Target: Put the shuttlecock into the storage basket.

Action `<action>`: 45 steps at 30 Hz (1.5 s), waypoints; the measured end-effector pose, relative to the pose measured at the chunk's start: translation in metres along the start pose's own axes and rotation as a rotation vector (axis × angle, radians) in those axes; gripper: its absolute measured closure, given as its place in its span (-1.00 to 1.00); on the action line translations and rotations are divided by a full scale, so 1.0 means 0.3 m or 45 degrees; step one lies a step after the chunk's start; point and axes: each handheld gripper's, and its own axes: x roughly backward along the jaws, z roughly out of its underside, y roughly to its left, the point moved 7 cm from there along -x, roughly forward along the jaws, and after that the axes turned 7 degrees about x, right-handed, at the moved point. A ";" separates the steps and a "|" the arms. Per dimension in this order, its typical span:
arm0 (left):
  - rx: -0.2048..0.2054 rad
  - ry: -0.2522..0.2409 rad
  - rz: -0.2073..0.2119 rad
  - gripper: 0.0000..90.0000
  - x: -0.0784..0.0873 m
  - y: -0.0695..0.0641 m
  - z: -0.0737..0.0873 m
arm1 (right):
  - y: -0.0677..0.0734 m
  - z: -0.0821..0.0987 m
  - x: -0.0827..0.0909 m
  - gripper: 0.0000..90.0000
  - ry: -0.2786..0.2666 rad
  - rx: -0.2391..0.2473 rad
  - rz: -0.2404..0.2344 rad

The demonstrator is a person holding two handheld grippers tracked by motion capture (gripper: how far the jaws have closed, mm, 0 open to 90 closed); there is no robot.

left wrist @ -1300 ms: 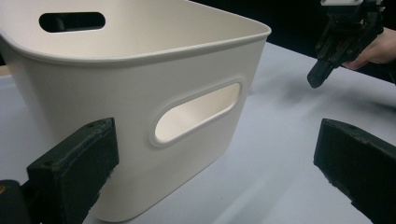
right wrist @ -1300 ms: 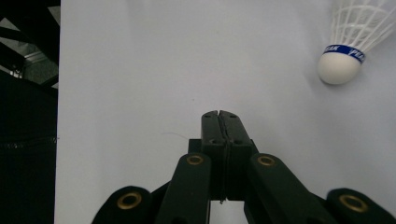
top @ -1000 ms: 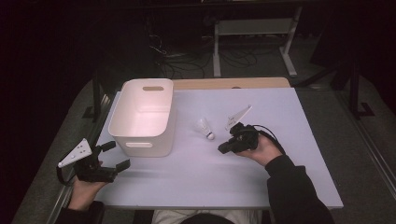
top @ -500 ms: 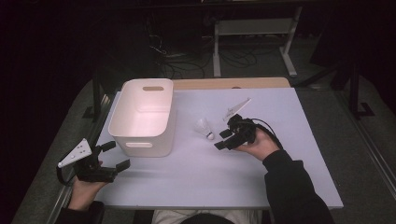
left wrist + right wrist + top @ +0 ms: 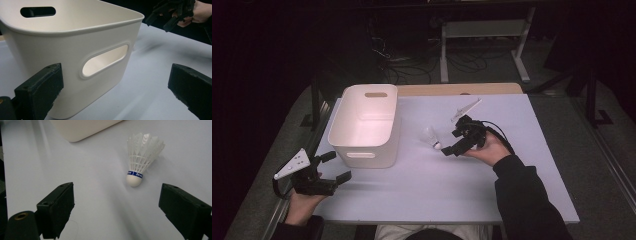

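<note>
1. One shuttlecock [image 5: 431, 136]: white feathers, a blue band, a white cork tip; it lies on the surface just right of the bin.
2. One white bin [image 5: 366, 125]: two slot handles are visible, one in the near wall and one in the far wall.
3. One surface [image 5: 532, 165], pale and rectangular, carrying the bin.
4. Two grippers: the left gripper [image 5: 327, 167] near the bin's front left corner, the right gripper [image 5: 451, 141] to the right of the bin, beyond the shuttlecock.
5. Two fingers on each gripper, four in all.
</note>
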 end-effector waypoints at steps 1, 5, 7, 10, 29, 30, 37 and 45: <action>0.000 0.000 0.000 -1.00 0.000 0.000 0.000 | 0.000 -0.004 0.002 -0.80 0.002 0.005 -0.001; -0.002 0.001 0.001 -1.00 0.000 0.000 0.000 | -0.001 -0.016 -0.001 -0.95 0.003 0.011 0.004; -0.002 0.000 0.001 -1.00 0.000 0.000 0.000 | -0.005 -0.023 -0.002 -0.98 0.009 0.008 0.007; -0.003 0.000 0.001 -1.00 0.000 0.000 0.000 | -0.015 -0.039 -0.004 -1.00 0.015 0.001 0.012; -0.001 -0.003 0.005 -1.00 0.001 -0.001 -0.001 | -0.076 -0.085 -0.031 -0.99 0.008 -0.048 0.072; -0.002 -0.003 0.005 -1.00 0.001 -0.001 -0.001 | -0.078 -0.086 -0.032 -0.99 0.001 -0.053 0.068; -0.002 -0.004 0.005 -1.00 0.001 -0.001 -0.001 | -0.091 -0.087 -0.054 -0.99 0.022 -0.069 0.074; -0.001 -0.003 0.005 -1.00 0.001 -0.001 -0.001 | -0.099 -0.081 -0.088 -0.99 0.046 -0.078 0.072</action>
